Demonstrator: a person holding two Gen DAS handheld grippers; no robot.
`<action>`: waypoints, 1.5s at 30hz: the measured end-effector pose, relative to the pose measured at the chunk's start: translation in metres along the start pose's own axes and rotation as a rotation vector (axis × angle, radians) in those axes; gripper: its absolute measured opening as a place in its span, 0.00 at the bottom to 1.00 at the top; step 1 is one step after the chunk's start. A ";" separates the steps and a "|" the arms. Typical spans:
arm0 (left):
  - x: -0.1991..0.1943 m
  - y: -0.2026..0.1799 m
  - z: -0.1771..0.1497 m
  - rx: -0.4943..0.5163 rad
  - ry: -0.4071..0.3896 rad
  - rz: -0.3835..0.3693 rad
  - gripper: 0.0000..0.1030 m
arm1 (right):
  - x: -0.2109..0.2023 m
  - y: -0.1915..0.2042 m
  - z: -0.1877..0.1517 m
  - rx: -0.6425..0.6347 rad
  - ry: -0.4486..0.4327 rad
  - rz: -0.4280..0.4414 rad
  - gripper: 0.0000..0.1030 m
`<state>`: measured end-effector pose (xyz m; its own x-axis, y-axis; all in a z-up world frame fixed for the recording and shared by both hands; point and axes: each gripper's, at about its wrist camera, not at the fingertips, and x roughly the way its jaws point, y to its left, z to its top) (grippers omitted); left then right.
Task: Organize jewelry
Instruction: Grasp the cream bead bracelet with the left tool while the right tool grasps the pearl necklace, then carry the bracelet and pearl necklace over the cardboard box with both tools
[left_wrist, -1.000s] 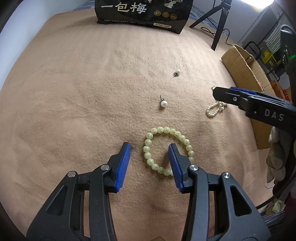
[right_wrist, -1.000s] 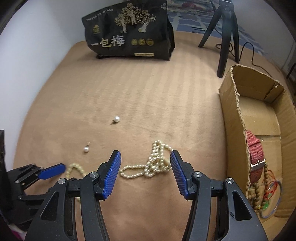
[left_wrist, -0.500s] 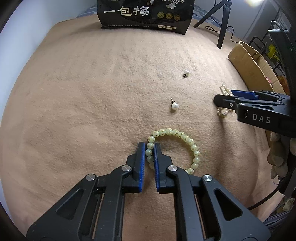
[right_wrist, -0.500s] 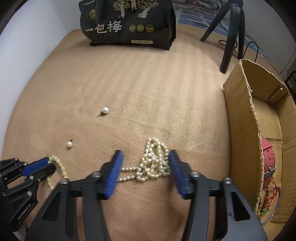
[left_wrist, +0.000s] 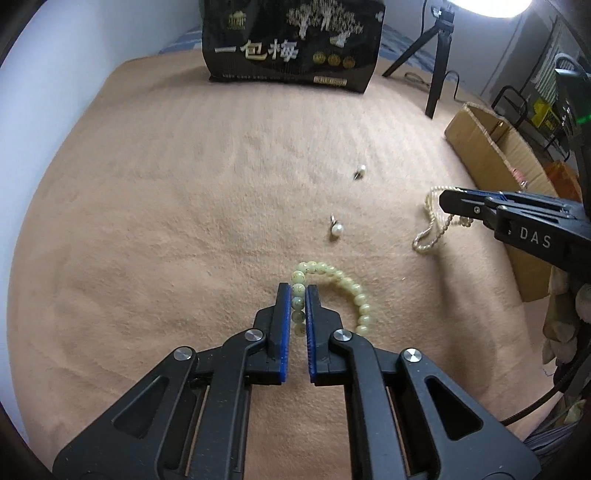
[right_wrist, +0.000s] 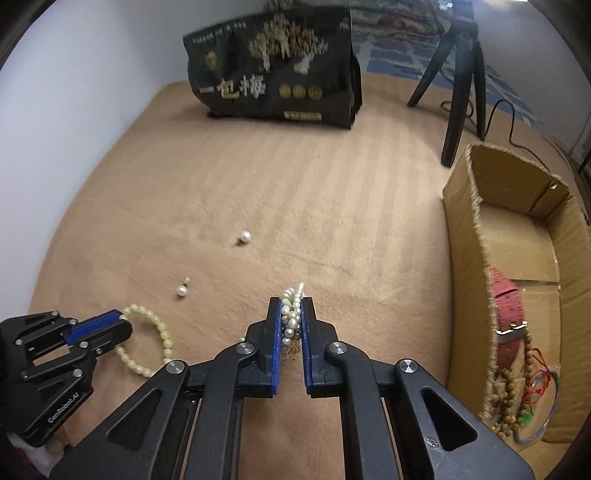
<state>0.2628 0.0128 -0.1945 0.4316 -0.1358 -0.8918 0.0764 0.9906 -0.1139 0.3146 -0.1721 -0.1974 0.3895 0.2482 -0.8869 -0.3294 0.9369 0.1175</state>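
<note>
Since a moment ago our right gripper (right_wrist: 291, 306) has pressed its blue pads together on the pearl necklace (right_wrist: 291, 317), which was lying loose between them before, while our left gripper (left_wrist: 298, 291) stays pinched on the pale bead bracelet (left_wrist: 343, 286).

We work over a tan blanket (left_wrist: 184, 206). At its far edge stands a black bag (left_wrist: 291, 40) with gold print, beside a black tripod (right_wrist: 461, 85). An open cardboard box (right_wrist: 465, 206) sits to our right, with a red watch strap (right_wrist: 506, 314) and brown beads (right_wrist: 513, 402) inside.

Most of the bracelet curves out to the right of the left pads; we cannot tell whether it touches the blanket. Two pearl earrings (left_wrist: 337, 229) (left_wrist: 360, 171) lie loose between the bracelet and the bag.
</note>
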 end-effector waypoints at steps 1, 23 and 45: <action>-0.004 0.000 0.001 -0.007 -0.007 -0.004 0.05 | -0.005 0.000 0.000 0.002 -0.011 0.004 0.07; -0.075 -0.035 0.028 -0.027 -0.163 -0.126 0.05 | -0.102 -0.025 -0.006 0.038 -0.234 0.043 0.07; -0.082 -0.180 0.059 0.120 -0.188 -0.315 0.05 | -0.157 -0.169 -0.031 0.208 -0.327 -0.127 0.07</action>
<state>0.2670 -0.1552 -0.0747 0.5270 -0.4455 -0.7238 0.3315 0.8919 -0.3076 0.2824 -0.3767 -0.0919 0.6798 0.1611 -0.7154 -0.0930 0.9866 0.1338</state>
